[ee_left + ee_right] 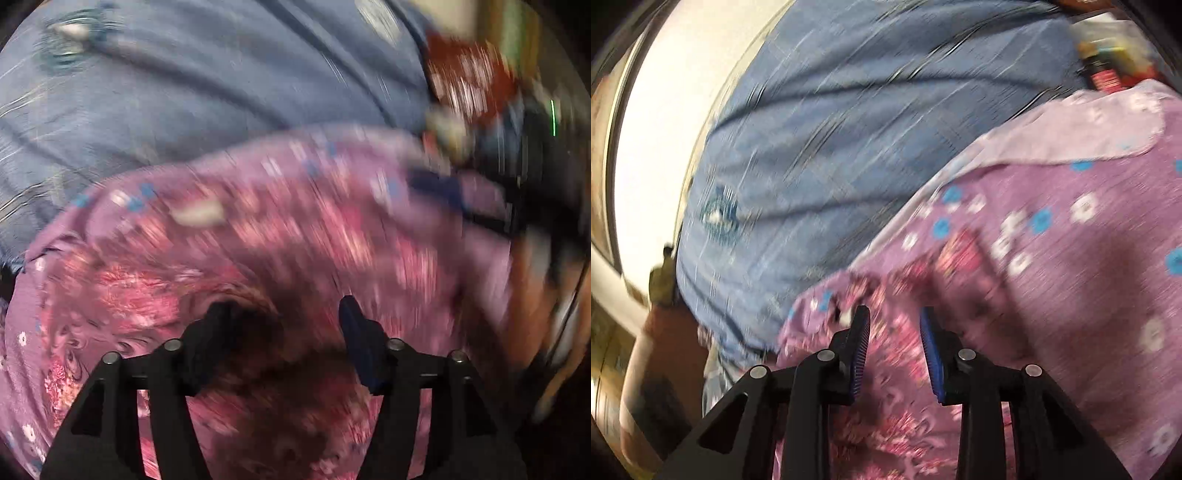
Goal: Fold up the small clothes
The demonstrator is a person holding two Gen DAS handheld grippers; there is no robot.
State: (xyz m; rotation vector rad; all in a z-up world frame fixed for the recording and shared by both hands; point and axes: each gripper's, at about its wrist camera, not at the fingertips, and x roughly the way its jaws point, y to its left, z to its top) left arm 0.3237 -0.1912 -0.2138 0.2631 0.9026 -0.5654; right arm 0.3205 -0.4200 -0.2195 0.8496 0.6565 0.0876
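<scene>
Left wrist view: the left tool (284, 306) hangs with fingers apart over the purple floral garment (258, 236), which lies on a blue quilted bedspread (184, 92). The right tool (894, 314) is likewise spread, gripping nothing (both views are blurred). The thin, limp cotton may bunch or slide on the bedspread if only one layer is pinched, skewing the fold.

Purple floral garment (295, 229); blue bedsheet (207, 85) with thin stripes

The garment (280, 236) lies on the bedsheet (207, 96), which extends behind it.
</scene>
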